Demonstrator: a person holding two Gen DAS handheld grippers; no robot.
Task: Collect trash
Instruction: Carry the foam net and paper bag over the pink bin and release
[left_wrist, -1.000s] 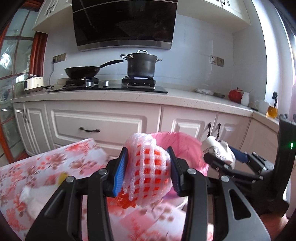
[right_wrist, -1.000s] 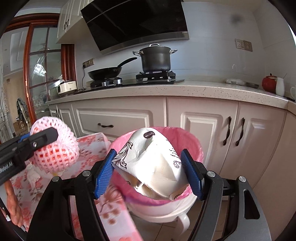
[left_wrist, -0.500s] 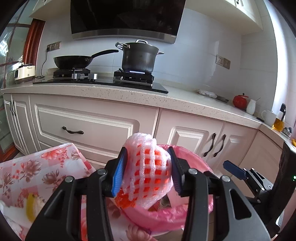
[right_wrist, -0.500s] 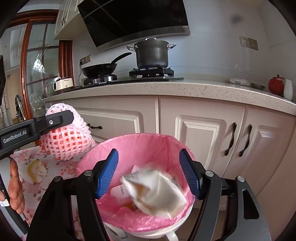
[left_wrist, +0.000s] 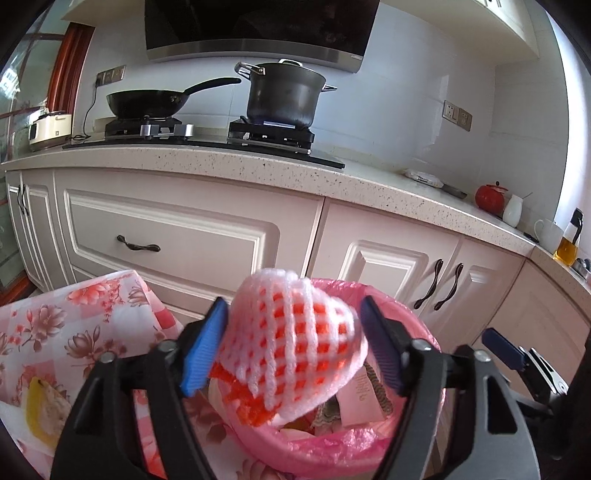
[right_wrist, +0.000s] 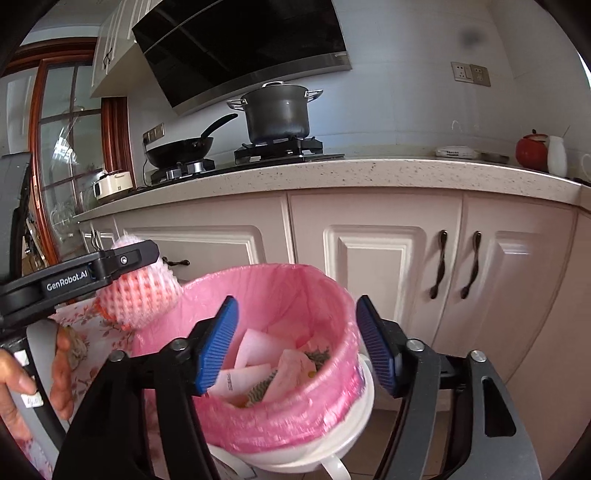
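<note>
Nearest the lens, the left hand-held gripper (left_wrist: 291, 345) has its jaws opening, and the foam fruit net (left_wrist: 295, 343) between them, white mesh over something orange, looks loose: there are gaps at both blue pads, so I judge it is being let go. It hangs over the near left rim of the pink-lined trash bin (right_wrist: 332, 295), partly above the flowered tablecloth (left_wrist: 74, 332), so a good release wants the jaws carried a little further over the bin's mouth and spread fully before pulling away; the net is light and could catch on a pad or tip outside. The right hand-held gripper (right_wrist: 297, 341) stands wide apart and empty above the bin, where crumpled paper (right_wrist: 258, 373) already lies. On the cloth a yellowish scrap (left_wrist: 42, 410) waits for collection. Beyond stand the cabinets (left_wrist: 166, 236) and stove with pot (left_wrist: 284, 94).
</note>
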